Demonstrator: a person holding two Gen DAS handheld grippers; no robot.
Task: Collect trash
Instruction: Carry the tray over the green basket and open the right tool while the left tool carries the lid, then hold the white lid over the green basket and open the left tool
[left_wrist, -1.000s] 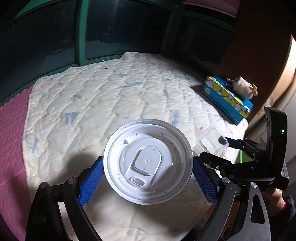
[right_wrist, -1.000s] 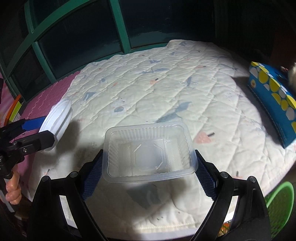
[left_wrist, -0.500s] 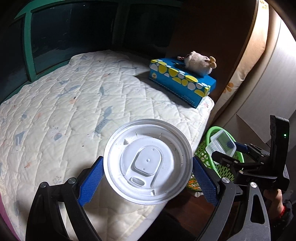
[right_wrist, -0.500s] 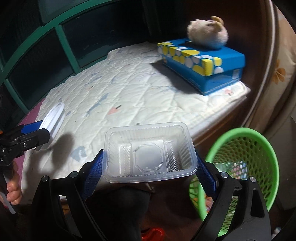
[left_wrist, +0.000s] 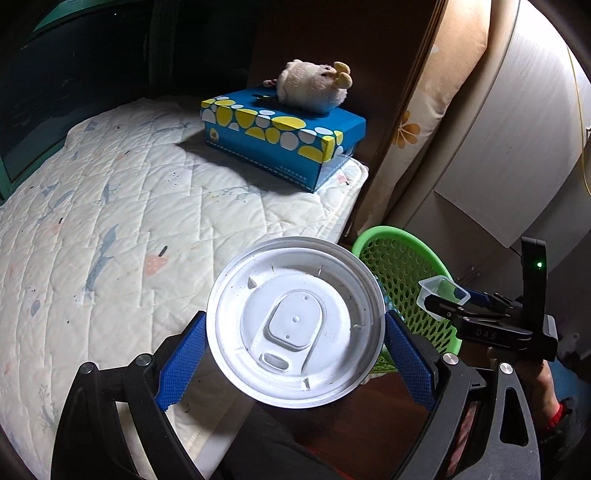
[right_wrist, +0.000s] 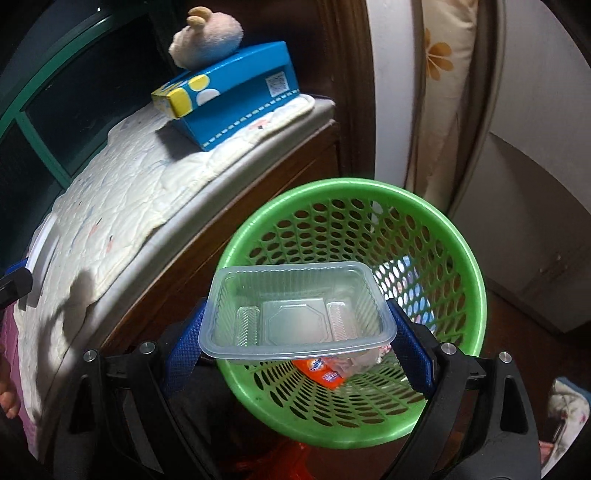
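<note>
A quilted mattress (left_wrist: 129, 221) fills the left of the frame, with a blue tissue box (left_wrist: 280, 136) and plush toy (left_wrist: 314, 88) at its far corner. Lower right, beside the bed's edge, stands a green mesh basket (right_wrist: 476, 295). The left gripper (left_wrist: 295, 347) pinches a white cup lid (left_wrist: 295, 321); the right gripper (right_wrist: 299, 332) clamps a clear plastic tray (right_wrist: 295, 306) over the basket's open mouth.
</note>
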